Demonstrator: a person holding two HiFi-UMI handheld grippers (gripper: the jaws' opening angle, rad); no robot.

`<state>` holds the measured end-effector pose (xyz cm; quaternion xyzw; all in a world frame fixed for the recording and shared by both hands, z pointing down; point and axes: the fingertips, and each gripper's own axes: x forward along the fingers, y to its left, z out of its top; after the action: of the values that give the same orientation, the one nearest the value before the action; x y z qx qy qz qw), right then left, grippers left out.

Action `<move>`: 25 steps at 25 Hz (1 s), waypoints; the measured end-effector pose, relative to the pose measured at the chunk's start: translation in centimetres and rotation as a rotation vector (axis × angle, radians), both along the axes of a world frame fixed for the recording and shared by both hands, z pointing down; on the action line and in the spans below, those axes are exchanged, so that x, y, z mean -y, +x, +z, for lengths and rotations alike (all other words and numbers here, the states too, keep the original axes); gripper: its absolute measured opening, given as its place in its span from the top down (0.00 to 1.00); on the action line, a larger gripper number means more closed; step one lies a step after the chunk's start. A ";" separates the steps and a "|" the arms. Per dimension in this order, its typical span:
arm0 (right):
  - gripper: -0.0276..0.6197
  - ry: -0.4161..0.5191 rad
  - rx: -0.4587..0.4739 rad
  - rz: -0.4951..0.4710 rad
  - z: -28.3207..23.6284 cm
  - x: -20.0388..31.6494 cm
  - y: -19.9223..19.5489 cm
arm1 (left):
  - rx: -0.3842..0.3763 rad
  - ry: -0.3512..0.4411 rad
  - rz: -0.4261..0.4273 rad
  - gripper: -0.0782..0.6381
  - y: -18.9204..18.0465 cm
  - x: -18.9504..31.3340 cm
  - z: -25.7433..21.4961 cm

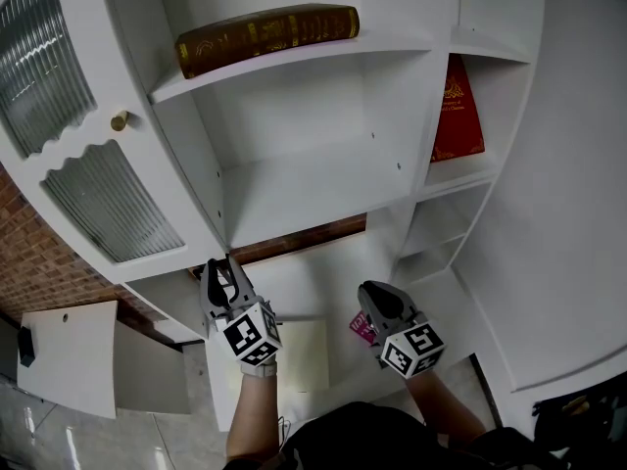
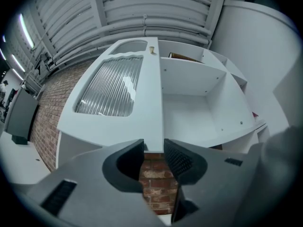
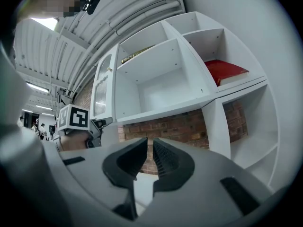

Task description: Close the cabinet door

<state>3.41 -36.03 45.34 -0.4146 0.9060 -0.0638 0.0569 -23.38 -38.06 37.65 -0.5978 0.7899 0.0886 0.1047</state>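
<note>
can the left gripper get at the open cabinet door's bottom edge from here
Probably yes: the left gripper sits just below the cabinet door's lower corner, fingers apart and lined up with its edge, nothing in between.

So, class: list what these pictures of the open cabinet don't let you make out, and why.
- Brown book, head view: gold spine lettering too small to read.
- Red book, head view: cover print too small.
- Pink item, head view: mostly behind the right hand-held gripper; unidentifiable.
- Cabinet door, head view: upper end cut off by the picture's edge.
- Left hand-held gripper, left gripper view: door corner at its tips; grip unclear.
</note>
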 end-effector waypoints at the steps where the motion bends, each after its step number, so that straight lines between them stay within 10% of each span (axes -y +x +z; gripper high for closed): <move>1: 0.89 -0.003 0.000 -0.003 0.1 -0.2 -0.1 | 0.001 -0.001 0.007 0.70 0.1 -0.2 0.0; 25: 0.89 -0.073 -0.039 -0.176 3.4 -9.4 -4.0 | 0.023 -0.209 0.233 0.88 3.0 -11.0 6.9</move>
<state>-0.60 -26.67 48.73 -0.3365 0.9369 -0.0932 0.0182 -20.39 -27.10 44.51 -0.6938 0.7190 0.0106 0.0402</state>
